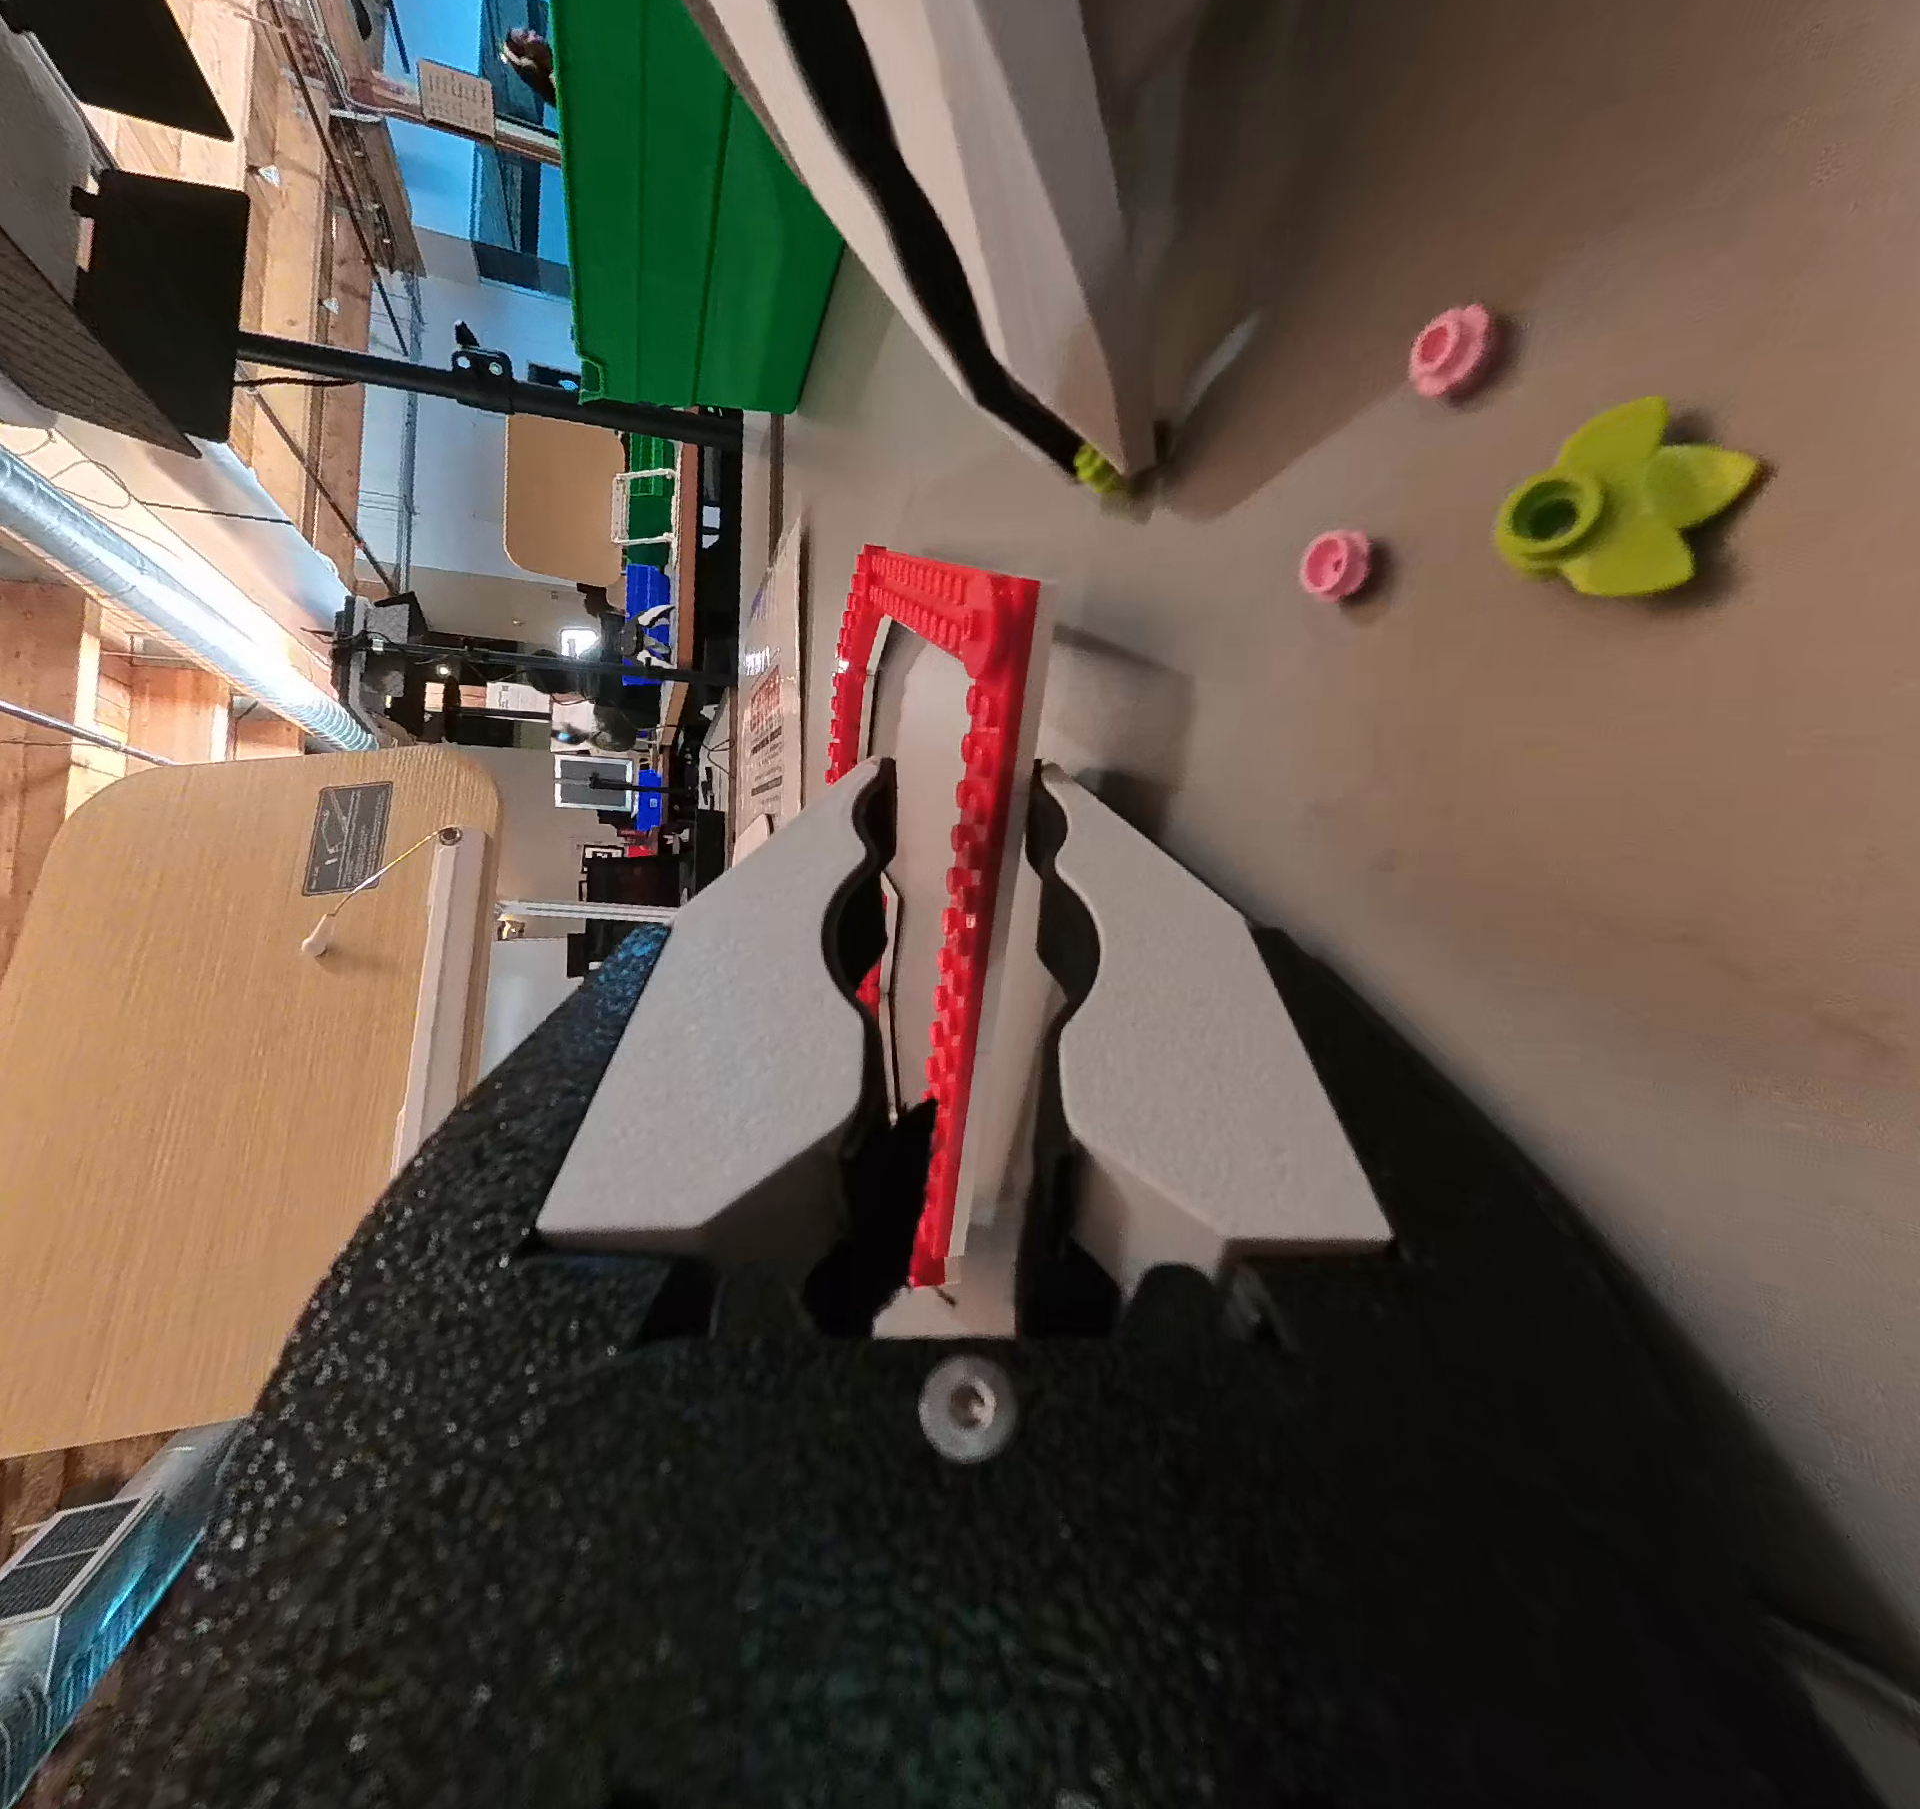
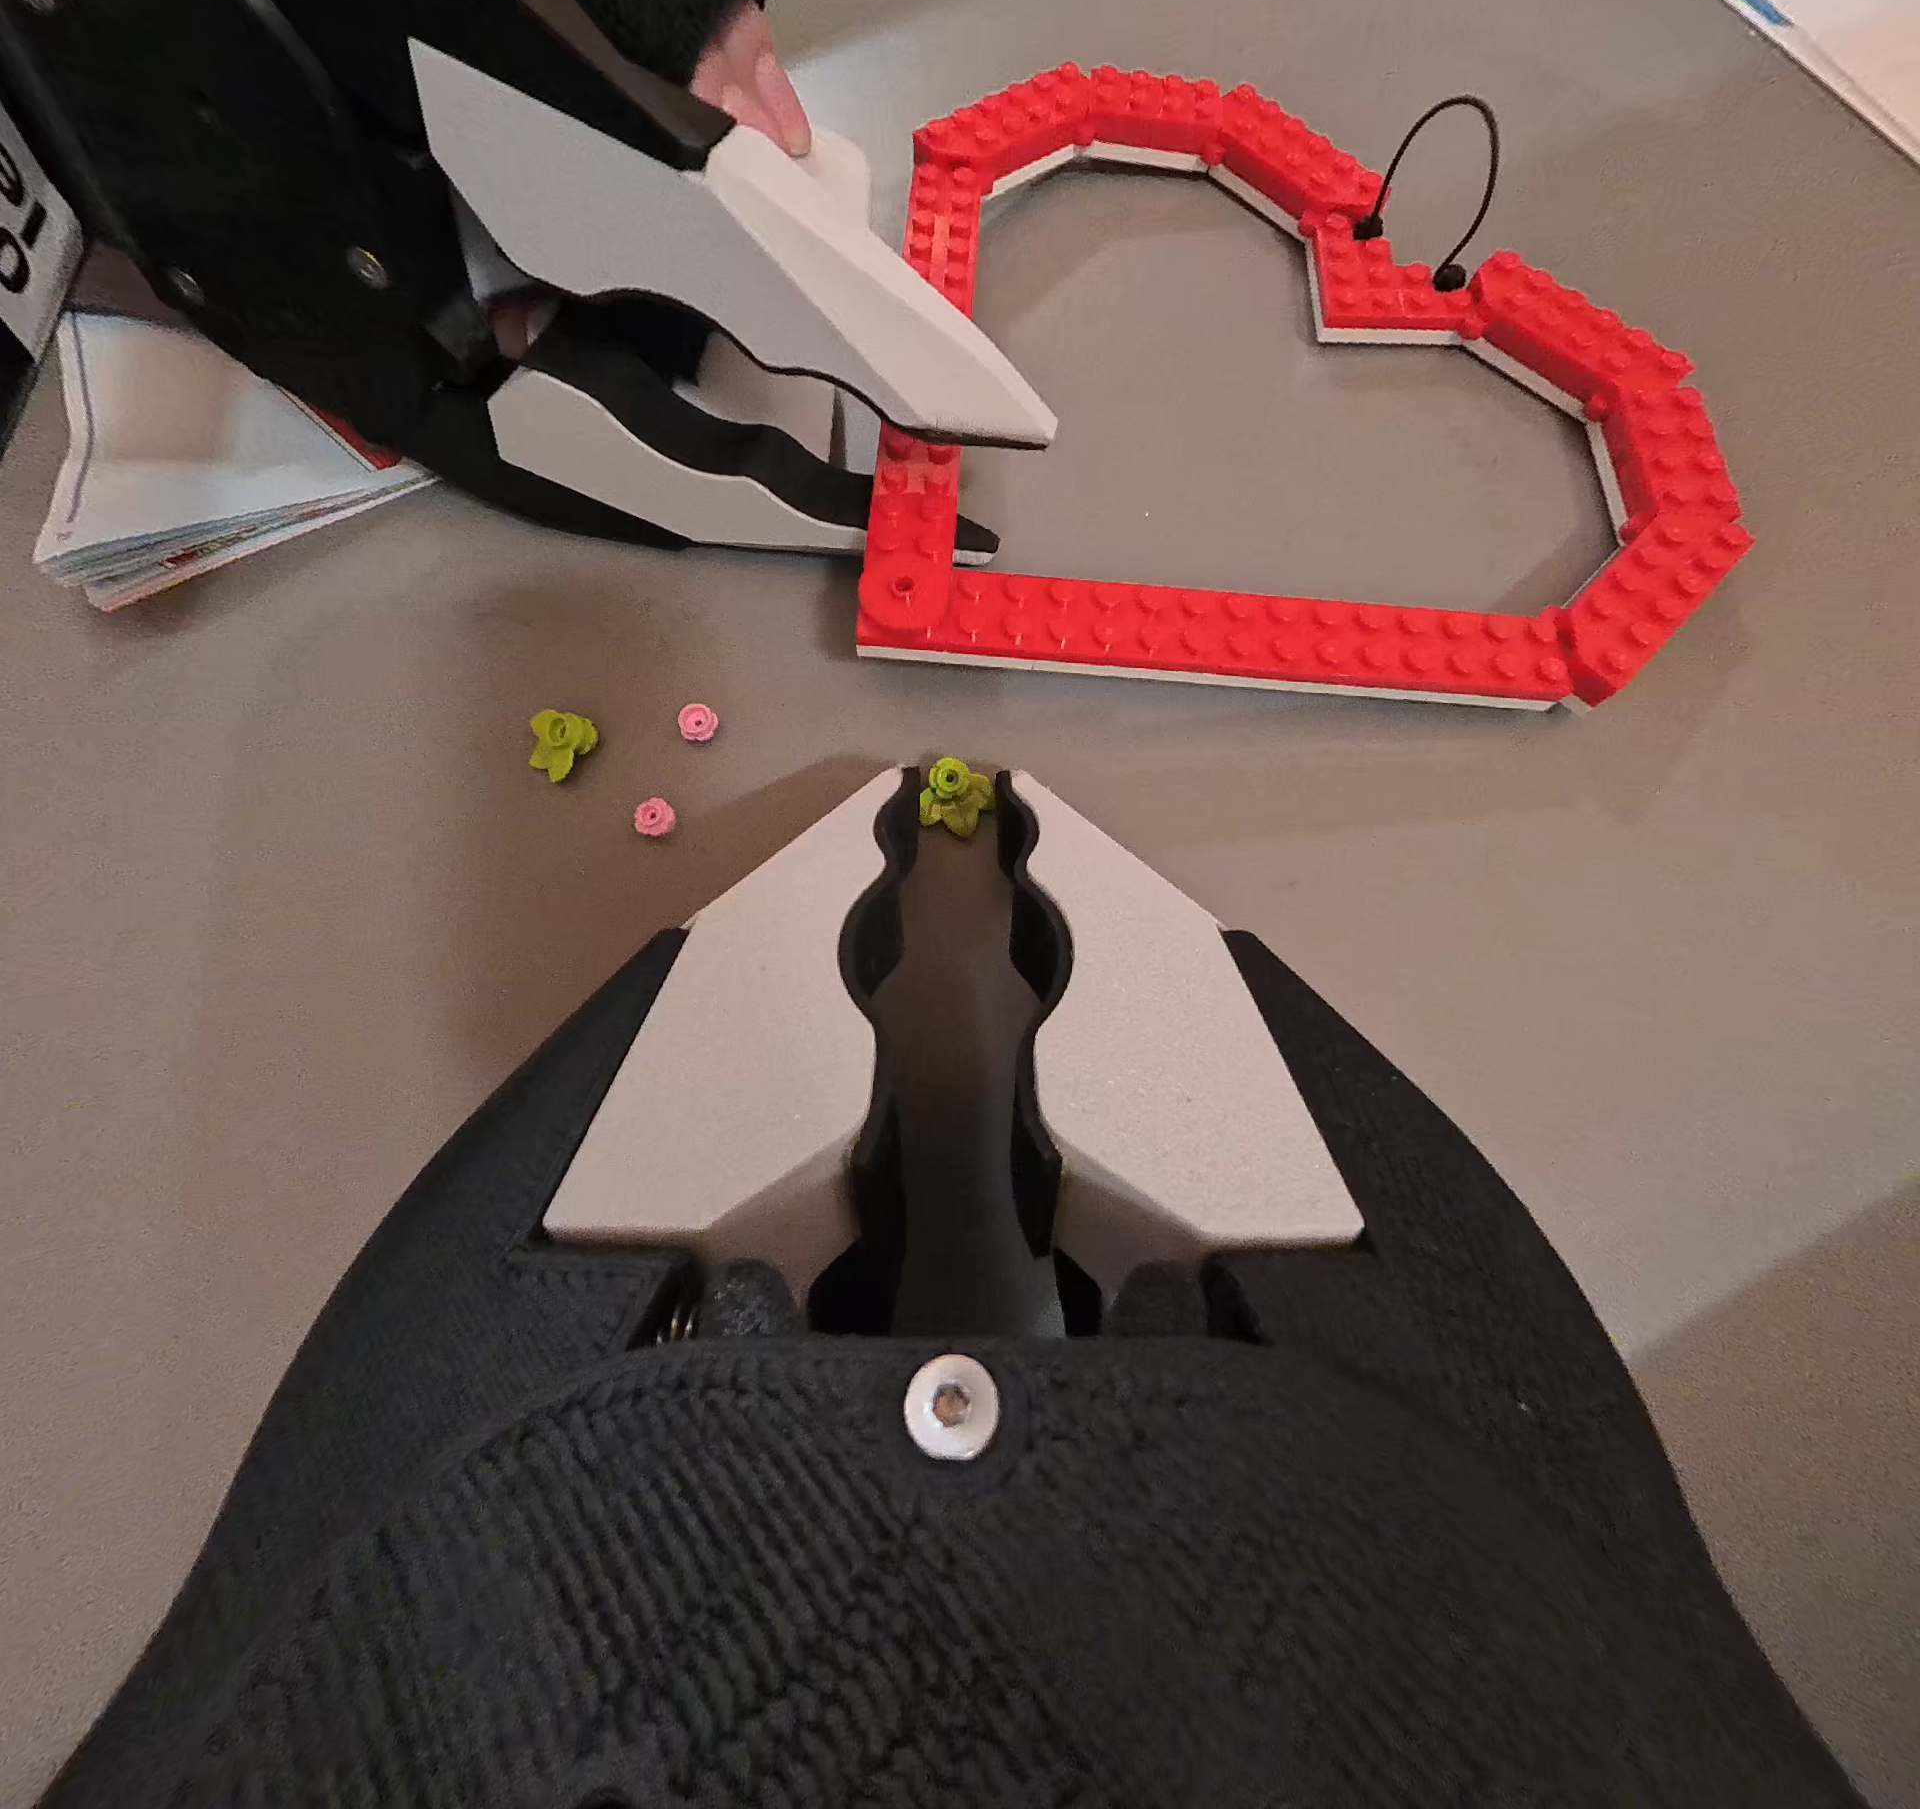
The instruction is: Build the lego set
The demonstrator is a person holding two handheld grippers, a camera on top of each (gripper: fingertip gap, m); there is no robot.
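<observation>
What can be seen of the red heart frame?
The red heart frame is an open heart outline of studded red plastic plates over a pale underlayer, lying flat on the grey table. A black cord loop is tied at its notch. The left gripper straddles one straight side near the corner.

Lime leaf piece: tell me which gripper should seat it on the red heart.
Right. The right gripper already has the lime leaf piece between its jaw tips, close to the red heart frame. The left gripper is busy straddling the frame's straight side, apparently steadying it.
</observation>
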